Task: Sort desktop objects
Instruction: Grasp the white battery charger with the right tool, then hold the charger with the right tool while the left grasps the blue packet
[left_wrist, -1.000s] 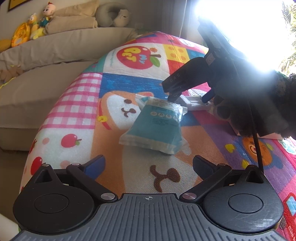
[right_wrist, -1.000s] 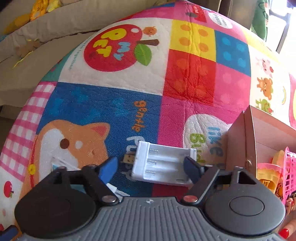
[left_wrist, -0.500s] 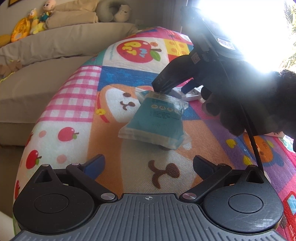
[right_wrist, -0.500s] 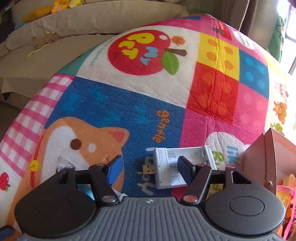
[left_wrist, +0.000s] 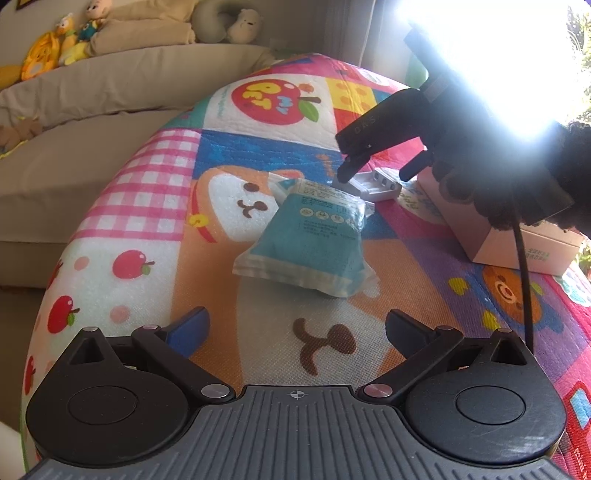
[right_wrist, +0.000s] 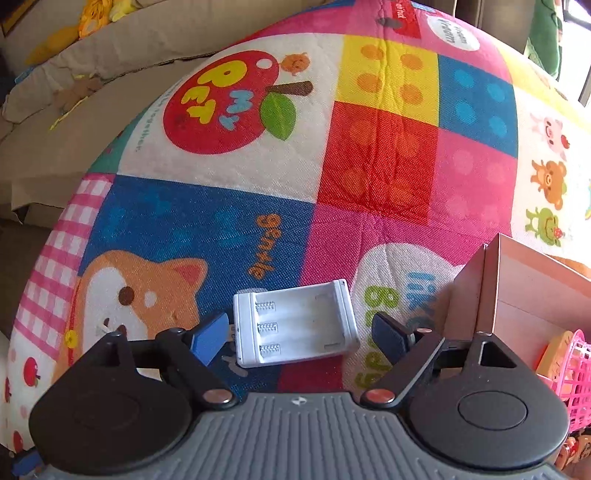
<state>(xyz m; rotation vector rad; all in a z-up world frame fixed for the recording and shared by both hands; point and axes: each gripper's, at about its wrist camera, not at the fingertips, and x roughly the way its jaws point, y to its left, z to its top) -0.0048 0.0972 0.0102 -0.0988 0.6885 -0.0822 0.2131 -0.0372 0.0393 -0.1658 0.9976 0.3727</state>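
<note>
Two grippers over the play mat (right_wrist: 384, 155), both with jaws apart and nothing clamped.

Right gripper (right_wrist: 301, 338): jaws opening right now. The white battery charger (right_wrist: 295, 323) lies flat on the mat between the two fingers, slots up, spring contacts toward the frame's left. Neither pad touches it; the blue-padded finger (right_wrist: 208, 338) sits at its left end, over the USB plug, and the black finger sits clear of its right end. My read: the tool is straddling the charger lengthwise to line up a grasp, not carrying it. In the left wrist view the same gripper (left_wrist: 380, 170) comes in from the upper right, tips down at the charger (left_wrist: 376, 182).

Left gripper (left_wrist: 295, 332): wide open, parked low in frame, nothing between the fingers. The blue sachet packet (left_wrist: 310, 240) lies centre frame on the mat, ahead of its fingertips and well clear. Looks like it's waiting its turn.

Pink cardboard box (right_wrist: 517, 288) stands just right of the charger, open top; a pink plastic basket (right_wrist: 572, 369) sits at the right edge of the frame. Probably the sorting destination, which would explain working the charger first: it's the nearest item.
</note>
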